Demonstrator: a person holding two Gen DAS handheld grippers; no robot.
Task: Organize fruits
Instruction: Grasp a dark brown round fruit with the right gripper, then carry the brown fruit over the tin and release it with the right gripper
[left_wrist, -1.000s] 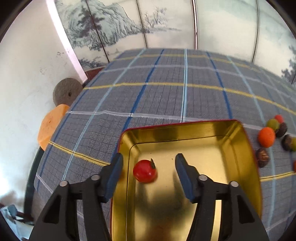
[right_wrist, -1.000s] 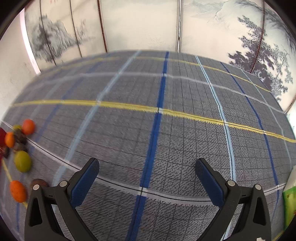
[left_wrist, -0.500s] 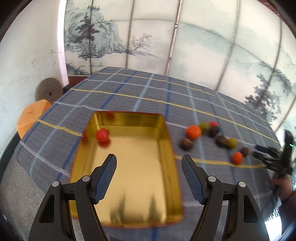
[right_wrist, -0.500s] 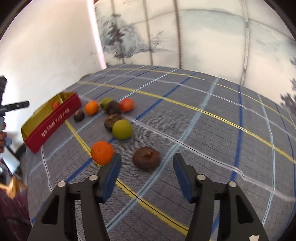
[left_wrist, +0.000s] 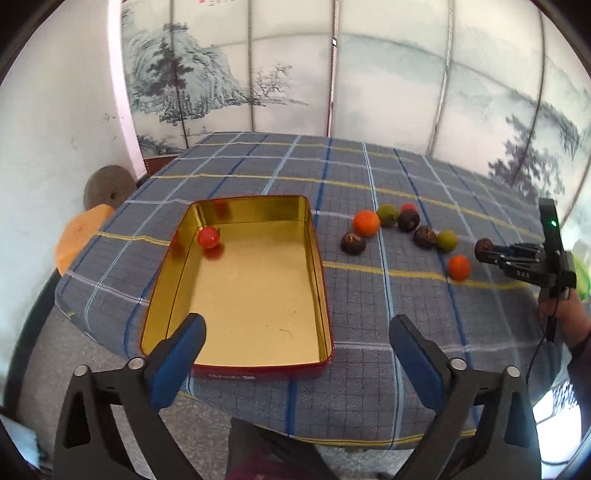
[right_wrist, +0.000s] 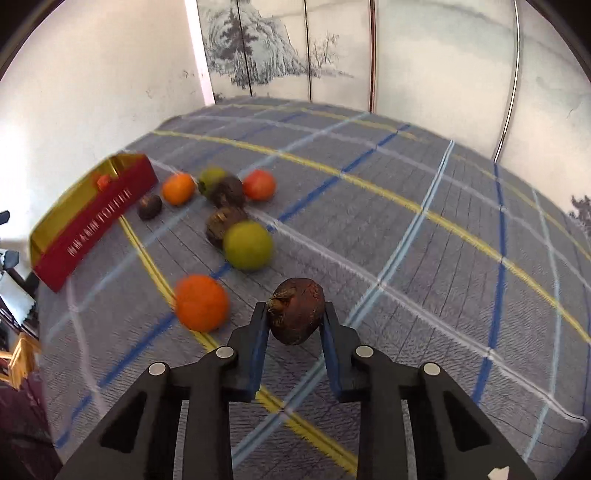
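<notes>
Brown, wrinkled fruit sits clamped in my right jaws, which have just been closing, so I carry it level over to the gold tin, while my left jaws, just opened wide, hang empty.

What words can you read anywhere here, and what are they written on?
"TOFFEE": white letters on the red side of the tin; last letters smeared, small characters before it unreadable.
"DAS": on the black right gripper, tiny, uncertain.
White print on the tin's front wall: too small to read.
</notes>
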